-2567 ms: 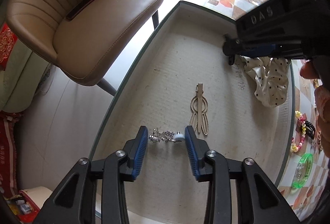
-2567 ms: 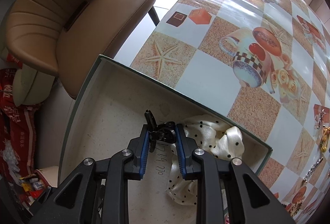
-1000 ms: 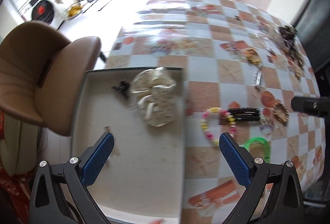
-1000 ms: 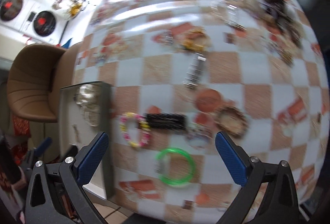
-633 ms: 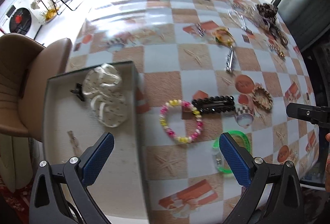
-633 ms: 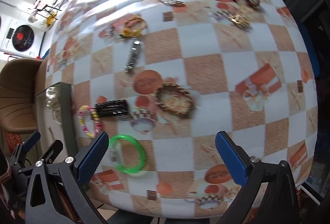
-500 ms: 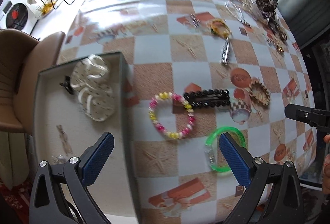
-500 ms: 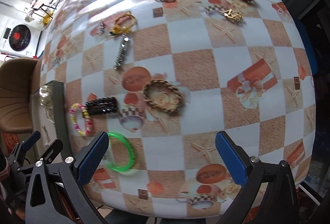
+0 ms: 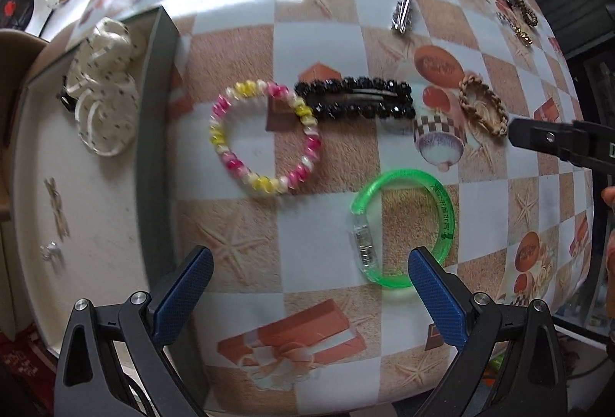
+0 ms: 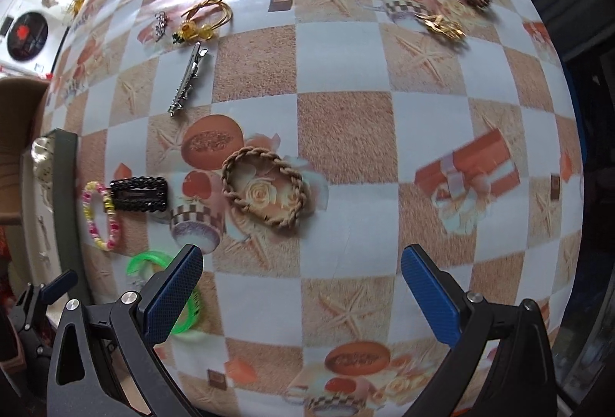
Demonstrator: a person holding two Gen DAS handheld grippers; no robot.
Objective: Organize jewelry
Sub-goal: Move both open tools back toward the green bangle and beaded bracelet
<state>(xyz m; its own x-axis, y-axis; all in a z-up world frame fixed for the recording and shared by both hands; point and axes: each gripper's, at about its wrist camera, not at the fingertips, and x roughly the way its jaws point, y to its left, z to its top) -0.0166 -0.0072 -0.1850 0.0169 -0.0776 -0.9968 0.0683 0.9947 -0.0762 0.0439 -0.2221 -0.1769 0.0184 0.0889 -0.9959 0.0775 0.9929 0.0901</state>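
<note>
— Both grippers have swung from the tray (image 9: 153,132) out over the table: left gripper (image 9: 307,286) and right gripper (image 10: 300,282) spread wide, empty.

— Nearest piece? Green bangle (image 9: 403,225), just ahead-right of the left gripper, touching its right finger.

I see bare table (image 10: 346,132) right of the braided ring (image 10: 265,190); the green bangle (image 9: 403,225) crowds my left hand-held gripper (image 9: 307,282).
</note>
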